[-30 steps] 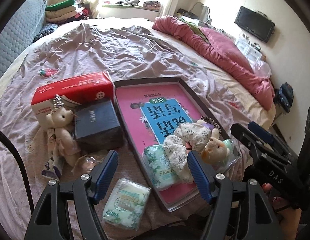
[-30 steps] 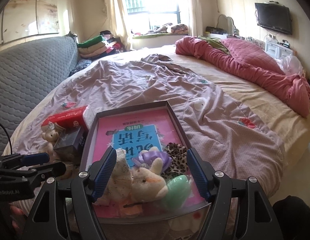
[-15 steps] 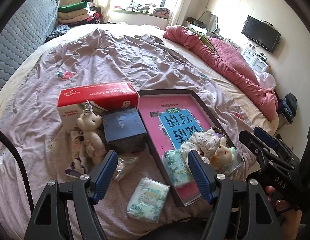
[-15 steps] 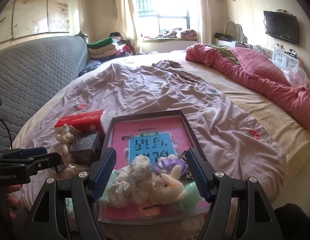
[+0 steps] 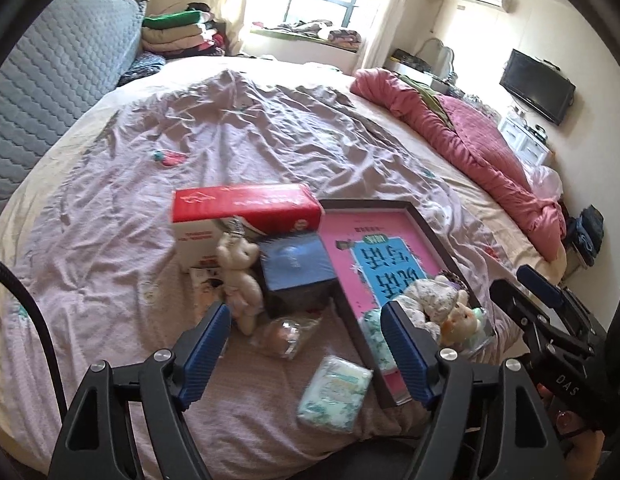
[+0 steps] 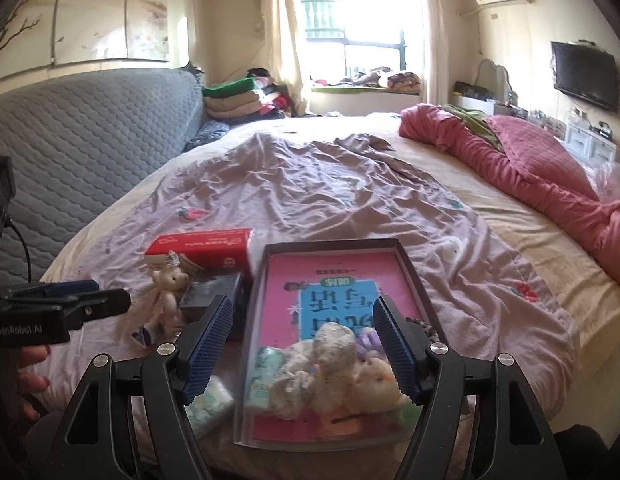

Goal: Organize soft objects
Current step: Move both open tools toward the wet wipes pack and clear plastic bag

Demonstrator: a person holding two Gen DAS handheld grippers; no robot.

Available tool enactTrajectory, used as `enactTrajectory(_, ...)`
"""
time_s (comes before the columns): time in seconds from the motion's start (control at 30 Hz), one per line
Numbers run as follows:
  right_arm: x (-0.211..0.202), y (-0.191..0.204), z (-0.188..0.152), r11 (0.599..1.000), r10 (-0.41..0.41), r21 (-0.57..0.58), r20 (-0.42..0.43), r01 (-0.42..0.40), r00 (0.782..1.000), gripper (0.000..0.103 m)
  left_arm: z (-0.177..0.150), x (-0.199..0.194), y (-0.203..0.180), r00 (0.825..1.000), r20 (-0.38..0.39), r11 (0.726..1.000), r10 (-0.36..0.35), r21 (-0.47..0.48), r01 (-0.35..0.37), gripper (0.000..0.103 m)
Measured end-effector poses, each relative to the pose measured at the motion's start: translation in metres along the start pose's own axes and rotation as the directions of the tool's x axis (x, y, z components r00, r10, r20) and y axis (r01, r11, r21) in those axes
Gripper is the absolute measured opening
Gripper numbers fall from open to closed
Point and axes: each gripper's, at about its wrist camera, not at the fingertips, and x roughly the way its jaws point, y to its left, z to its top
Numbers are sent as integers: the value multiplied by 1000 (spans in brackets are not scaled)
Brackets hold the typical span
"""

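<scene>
A dark-rimmed tray (image 5: 429, 232) (image 6: 413, 276) with a pink book lies on the bed. At its near end sits a pile of soft things: a floral plush (image 5: 433, 296) (image 6: 329, 344), a tan plush toy (image 5: 455, 318) (image 6: 377, 376) and a tissue pack (image 6: 266, 376). A loose tissue pack (image 5: 335, 390) (image 6: 210, 400) and a small cream teddy (image 5: 240, 276) (image 6: 168, 292) lie left of the tray. My left gripper (image 5: 306, 352) is open and empty above the loose pack. My right gripper (image 6: 302, 348) is open and empty over the pile.
A red tissue box (image 5: 246, 208) (image 6: 202, 248), a dark blue box (image 5: 296, 272) and a clear plastic bag (image 5: 288, 334) lie left of the tray. A pink quilt (image 5: 469, 140) lies far right. A grey headboard (image 6: 70, 152) stands left.
Both grippers have pulled back and risen, so the tray and objects look smaller and farther. Nothing on the bed has moved. Both stay open.
</scene>
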Motion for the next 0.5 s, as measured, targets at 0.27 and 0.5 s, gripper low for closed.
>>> enactTrajectory(0.27, -1, 10, 3, 1000, 18, -8, -2, -18, 1000, 74, 4, -9, 28, 999, 6, 998, 42, -45, -42, 77)
enactTrajectory(0.5, 0, 28, 3, 998, 42, -34, -8, -43, 999, 74, 0, -17, 44, 998, 3, 996, 68, -61, -67, 77)
